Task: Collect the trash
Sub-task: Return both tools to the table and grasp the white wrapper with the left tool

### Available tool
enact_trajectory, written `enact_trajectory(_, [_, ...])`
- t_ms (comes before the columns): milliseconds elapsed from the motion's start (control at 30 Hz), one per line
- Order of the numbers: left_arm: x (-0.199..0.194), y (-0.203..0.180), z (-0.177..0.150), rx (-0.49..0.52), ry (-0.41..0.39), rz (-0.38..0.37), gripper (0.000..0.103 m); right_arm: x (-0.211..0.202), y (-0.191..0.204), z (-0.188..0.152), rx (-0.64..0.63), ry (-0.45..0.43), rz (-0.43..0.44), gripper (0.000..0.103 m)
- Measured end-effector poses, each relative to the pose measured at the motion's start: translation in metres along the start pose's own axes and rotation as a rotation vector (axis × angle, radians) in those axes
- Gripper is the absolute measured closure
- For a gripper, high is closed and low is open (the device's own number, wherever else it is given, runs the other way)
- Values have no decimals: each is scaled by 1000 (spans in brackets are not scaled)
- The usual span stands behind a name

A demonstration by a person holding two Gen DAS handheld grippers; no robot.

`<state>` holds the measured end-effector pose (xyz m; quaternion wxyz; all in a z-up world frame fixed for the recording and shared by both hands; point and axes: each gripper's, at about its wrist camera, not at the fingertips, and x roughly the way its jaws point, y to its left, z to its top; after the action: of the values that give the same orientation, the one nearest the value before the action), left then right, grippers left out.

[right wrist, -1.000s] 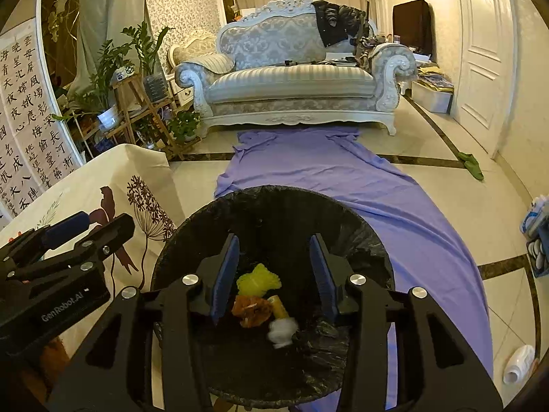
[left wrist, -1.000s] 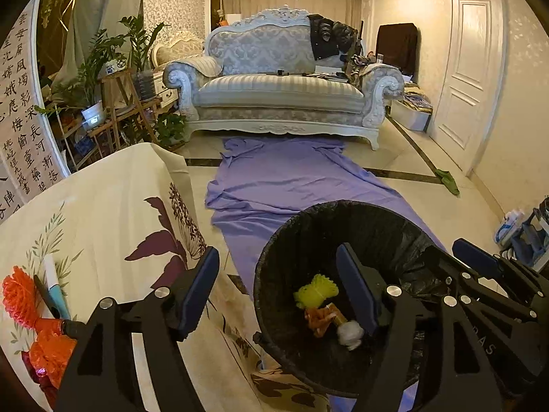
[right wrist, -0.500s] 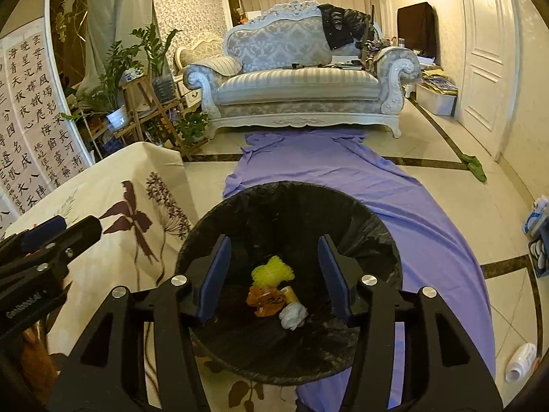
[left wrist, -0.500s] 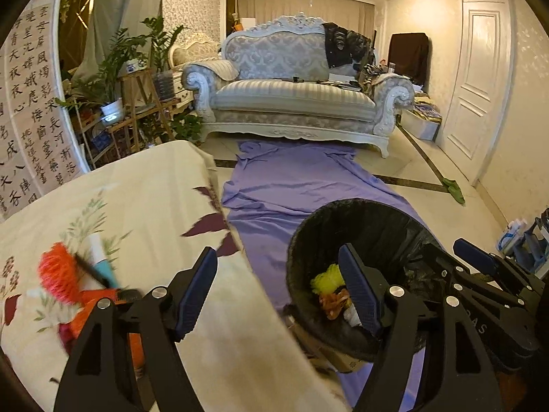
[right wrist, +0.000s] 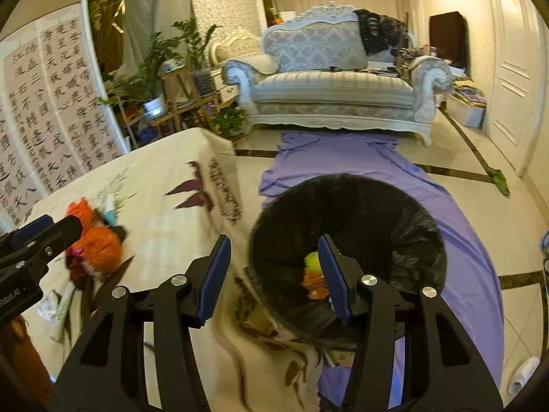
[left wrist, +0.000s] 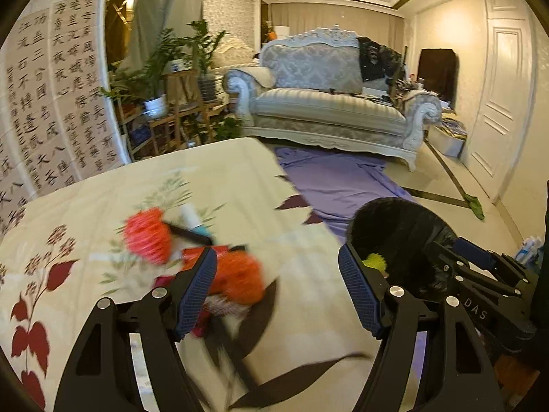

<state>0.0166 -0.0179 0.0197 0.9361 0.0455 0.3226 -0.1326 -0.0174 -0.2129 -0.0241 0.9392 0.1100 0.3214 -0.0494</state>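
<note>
A heap of trash lies blurred on the floral tablecloth (left wrist: 103, 199): a red mesh ball (left wrist: 147, 240), an orange wrapper (left wrist: 240, 274), a white and teal tube (left wrist: 194, 218) and a black stick (left wrist: 188, 235). My left gripper (left wrist: 276, 254) hangs open above the table, its left finger just in front of the orange wrapper and nothing between the pads. The black-lined bin (right wrist: 360, 206) stands off the table's right edge with a yellow scrap (right wrist: 310, 261) and an orange scrap (right wrist: 314, 281) inside. Over the bin's near left rim, my right gripper (right wrist: 273, 240) is open and empty.
A purple cloth (right wrist: 343, 158) runs along the tiled floor from the bin to a pale sofa (left wrist: 326, 110). Plant stands (left wrist: 171, 103) and a calligraphy screen (left wrist: 44, 103) line the left. A green rag (right wrist: 497, 178) and a white bottle (right wrist: 525, 374) lie on the floor at the right.
Both grippers have swung left and slightly up, away from the bin toward the table. The trash heap now sits by the left gripper's fingers. The right jaws stand a little wider.
</note>
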Motion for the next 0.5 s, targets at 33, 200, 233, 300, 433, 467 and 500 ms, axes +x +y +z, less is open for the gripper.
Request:
enact_trajectory(33, [-2,5,-2,-6,1,8,32,-1,7,-2,-11,3,10,51])
enact_trajectory(200, [-15,35,-21,-46,11,50,32,-6,32,-10,-48,19,50,51])
enact_trajectory(233, [-17,42,-25,-55,16,61,32,-6,38,-12,-56,23,58,51])
enact_trajectory(300, [-20,52,-32,-69,24,77,32,-8,47,-15,-71,29,69,51])
enact_trajectory(433, [-23,73,-45,-101,45,112,32,-8,67,-22,-106,47,97,51])
enact_trajectory(467, [-24,79,-49,-110,53,120,32,-8,72,-24,-116,52,104,51])
enact_trajectory(500, [-23,84,-53,-118,61,128,32,-7,77,-25,-123,56,111,51])
